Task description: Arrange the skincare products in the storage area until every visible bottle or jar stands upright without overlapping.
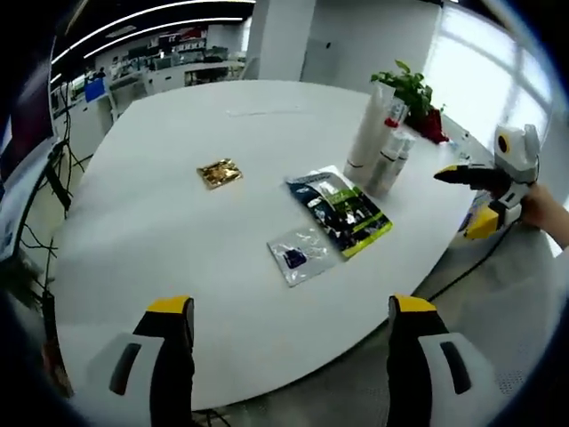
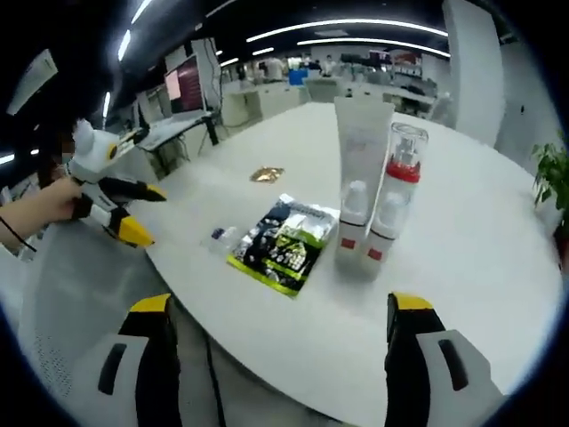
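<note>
At centre right of the right gripper view, tall bottles (image 2: 378, 191) stand clustered on the bench (image 2: 462, 267); likely light, slick, tippy, so grasp mid-body. Both grippers (image 2: 283, 356) (image 1: 293, 356) gape wide, empty.

White table (image 1: 178, 178), potted plant (image 1: 411, 89), perhaps a gold wrapper (image 1: 219, 173).

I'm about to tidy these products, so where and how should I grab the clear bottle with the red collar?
Grip the clear bottle with the red collar around its lower white body, probably from the open table side away from the tall white tube beside it. It stands upright and its clear cap narrows, so a level, sideways pinch with the right gripper seems safest.
</note>
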`<state>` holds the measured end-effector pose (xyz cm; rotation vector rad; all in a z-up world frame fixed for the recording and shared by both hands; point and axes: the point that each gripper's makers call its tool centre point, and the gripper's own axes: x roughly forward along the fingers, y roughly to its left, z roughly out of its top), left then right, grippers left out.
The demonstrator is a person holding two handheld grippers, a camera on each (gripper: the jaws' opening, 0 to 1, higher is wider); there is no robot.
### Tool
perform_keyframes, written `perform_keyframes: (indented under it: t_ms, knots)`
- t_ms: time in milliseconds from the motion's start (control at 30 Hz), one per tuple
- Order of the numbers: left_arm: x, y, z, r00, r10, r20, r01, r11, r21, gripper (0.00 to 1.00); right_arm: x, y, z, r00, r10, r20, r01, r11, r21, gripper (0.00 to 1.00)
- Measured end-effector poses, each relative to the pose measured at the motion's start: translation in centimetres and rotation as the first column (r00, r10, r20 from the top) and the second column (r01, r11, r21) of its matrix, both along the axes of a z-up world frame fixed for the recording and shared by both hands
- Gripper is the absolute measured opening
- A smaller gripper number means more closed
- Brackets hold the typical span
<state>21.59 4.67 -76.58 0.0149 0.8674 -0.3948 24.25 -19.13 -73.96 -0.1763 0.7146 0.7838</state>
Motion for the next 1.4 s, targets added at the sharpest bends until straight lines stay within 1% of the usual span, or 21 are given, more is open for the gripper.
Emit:
perform_keyframes:
  t_ms: [67,167,200,300,333,500,600,633,700,800,833,933,1067,1200,1267,1333,1400]
  knots:
    - [0.4,0.2,0.2,1.0,0.011,0.012,-0.011,1.0,-0.004,0.85,0.1,0.1,0.1,1.0,0.004,0.004,-0.004,1.0,0.005,0.99]
    - [0.4,0.3,0.1,1.0,0.012,0.019,-0.013,1.0,0.013,0.85,-0.1,0.4,0.2,1.0,0.011,-0.002,-0.011,1.0,0.029,0.99]
    - [0.3,0.5,0.0,1.0,0.013,0.013,-0.013,1.0,0.018,0.85,-0.1,0.4,0.3,1.0,0.009,-0.004,-0.009,0.999,0.04,0.99]
    - [0.3,0.8,-0.3,1.0,0.019,0.002,-0.019,1.0,0.02,0.85,-0.1,0.4,0.3,1.0,0.006,-0.003,-0.006,0.999,0.034,0.99]
    - [0.3,1.1,-0.5,1.0,0.024,-0.006,-0.024,0.999,0.032,0.85,-0.1,0.4,0.2,1.0,0.006,-0.007,-0.005,0.999,0.035,0.99]
    - [0.3,0.9,-0.6,1.0,0.024,-0.014,-0.023,0.999,0.039,0.84,-0.1,0.6,0.2,1.0,0.01,-0.023,-0.008,0.998,0.057,0.99]
    - [0.7,1.4,-1.1,0.999,0.042,-0.031,-0.04,0.997,0.07,0.84,0.0,0.7,0.4,1.0,0.006,-0.014,-0.005,0.998,0.062,0.99]
    - [1.1,1.5,-1.4,0.998,0.044,-0.035,-0.042,0.997,0.068,0.84,0.0,0.7,0.4,1.0,0.004,-0.011,-0.003,0.998,0.062,0.99]
    - [1.7,1.5,-1.5,0.998,0.047,-0.039,-0.044,0.997,0.057,0.82,0.1,0.6,0.3,1.0,0.001,-0.01,0.0,0.998,0.061,0.99]
    - [2.0,1.2,-1.5,0.998,0.047,-0.049,-0.044,0.997,0.057,0.81,0.1,0.6,0.1,1.0,-0.006,-0.029,0.008,0.998,0.067,0.99]
    - [2.6,1.0,-1.5,0.998,0.045,-0.051,-0.042,0.997,0.058,0.81,0.1,0.6,0.1,0.999,-0.005,-0.031,0.007,0.998,0.068,0.99]
    - [3.2,0.8,-1.4,0.998,0.034,-0.051,-0.031,0.998,0.06,0.8,0.0,0.8,-0.1,0.999,0.006,-0.037,-0.003,0.998,0.061,0.97]
    - [5.7,1.3,-1.6,0.998,0.046,-0.05,-0.043,0.997,0.058,0.79,-0.1,0.7,-0.4,0.999,0.012,-0.042,-0.01,0.999,0.045,0.97]
    - [8.1,0.6,-1.5,0.996,0.076,-0.042,-0.075,0.996,0.039,0.78,0.0,0.6,-0.2,0.999,-0.003,-0.045,0.005,0.999,0.053,0.97]
    - [9.3,0.6,-1.7,0.996,0.085,-0.037,-0.084,0.996,0.037,0.77,0.1,0.6,-0.3,0.999,-0.01,-0.05,0.013,0.998,0.056,0.97]
    - [10.6,0.7,-2.2,0.994,0.1,-0.044,-0.098,0.995,0.036,0.76,0.2,0.4,-0.1,0.999,-0.018,-0.042,0.021,0.998,0.061,0.97]
    - [11.3,0.7,-2.5,0.993,0.108,-0.046,-0.106,0.994,0.036,0.76,0.3,0.3,0.0,0.999,-0.023,-0.037,0.025,0.998,0.06,0.97]
